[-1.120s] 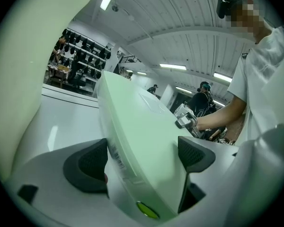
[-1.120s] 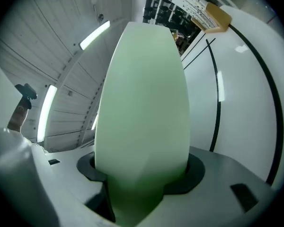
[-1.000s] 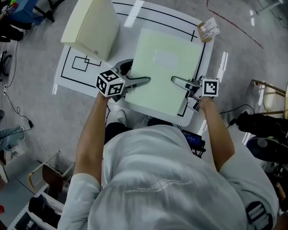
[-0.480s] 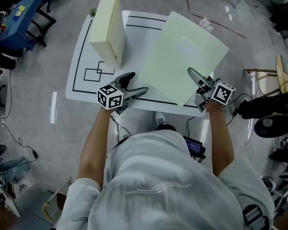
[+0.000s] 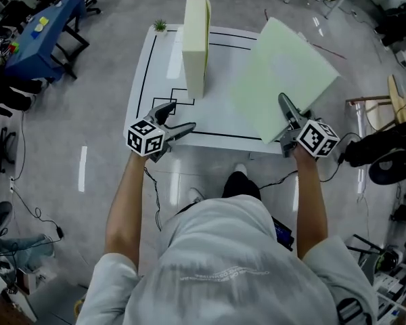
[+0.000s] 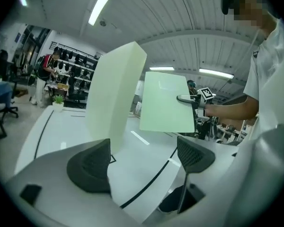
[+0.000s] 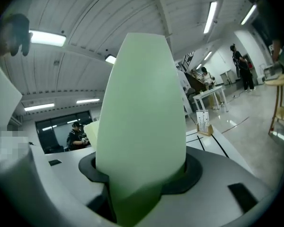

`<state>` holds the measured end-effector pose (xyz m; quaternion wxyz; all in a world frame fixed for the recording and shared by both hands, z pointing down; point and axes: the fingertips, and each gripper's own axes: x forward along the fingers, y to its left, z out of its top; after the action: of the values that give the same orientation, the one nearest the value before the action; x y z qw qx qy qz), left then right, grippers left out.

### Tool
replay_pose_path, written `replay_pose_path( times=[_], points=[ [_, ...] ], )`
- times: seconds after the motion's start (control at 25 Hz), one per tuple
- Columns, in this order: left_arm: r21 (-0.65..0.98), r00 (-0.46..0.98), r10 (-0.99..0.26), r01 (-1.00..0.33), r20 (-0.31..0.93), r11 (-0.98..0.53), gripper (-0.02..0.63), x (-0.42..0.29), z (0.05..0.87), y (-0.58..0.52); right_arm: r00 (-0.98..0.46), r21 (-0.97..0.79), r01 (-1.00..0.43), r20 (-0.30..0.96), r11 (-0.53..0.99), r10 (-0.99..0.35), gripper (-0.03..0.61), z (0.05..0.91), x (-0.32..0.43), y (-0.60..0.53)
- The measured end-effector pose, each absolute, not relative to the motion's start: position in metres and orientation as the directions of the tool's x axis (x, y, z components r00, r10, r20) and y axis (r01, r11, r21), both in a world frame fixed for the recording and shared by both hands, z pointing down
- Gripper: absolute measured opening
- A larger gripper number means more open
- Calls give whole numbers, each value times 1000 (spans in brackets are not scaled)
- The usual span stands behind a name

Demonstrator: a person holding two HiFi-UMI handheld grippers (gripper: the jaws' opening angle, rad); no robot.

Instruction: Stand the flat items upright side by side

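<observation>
One pale-green flat foam slab (image 5: 281,66) hangs tilted right of the upright cream foam block (image 5: 196,42), right gripper (image 5: 289,117) clamped on its near edge, left gripper (image 5: 181,116) gaping empty.

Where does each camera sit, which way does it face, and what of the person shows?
Head view: on the head, steeply down at the table; shoulders, forearms, left gripper, right gripper show.
Left gripper view: on the left gripper, across the table past its open jaws; torso and right forearm show.
Right gripper view: on the right gripper, facing the green slab clamped in its jaws; only jaws show.
Shared: head and left gripper views both show the cream slab.
</observation>
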<state>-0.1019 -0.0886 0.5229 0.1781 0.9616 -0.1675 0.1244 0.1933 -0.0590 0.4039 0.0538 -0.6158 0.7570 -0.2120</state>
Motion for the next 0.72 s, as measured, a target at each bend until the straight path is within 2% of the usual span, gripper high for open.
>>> replay_pose_path(
  times=[0.28,0.48,0.72],
  points=[
    [125,889,-378,-419,260,-899,450,-116,456,-140,-172,-157,-977,186,144,-967,281,401,151,-87],
    [16,899,-341,-359,275,-933,449,-84,428,-164,-104,-80,-993,160,92,-982,281,412,145,-132],
    [11,899,-301,-321,317,-947,449,-58,440,-190,-70,-74,-995,140,60,-988,281,429,136,-184]
  ],
)
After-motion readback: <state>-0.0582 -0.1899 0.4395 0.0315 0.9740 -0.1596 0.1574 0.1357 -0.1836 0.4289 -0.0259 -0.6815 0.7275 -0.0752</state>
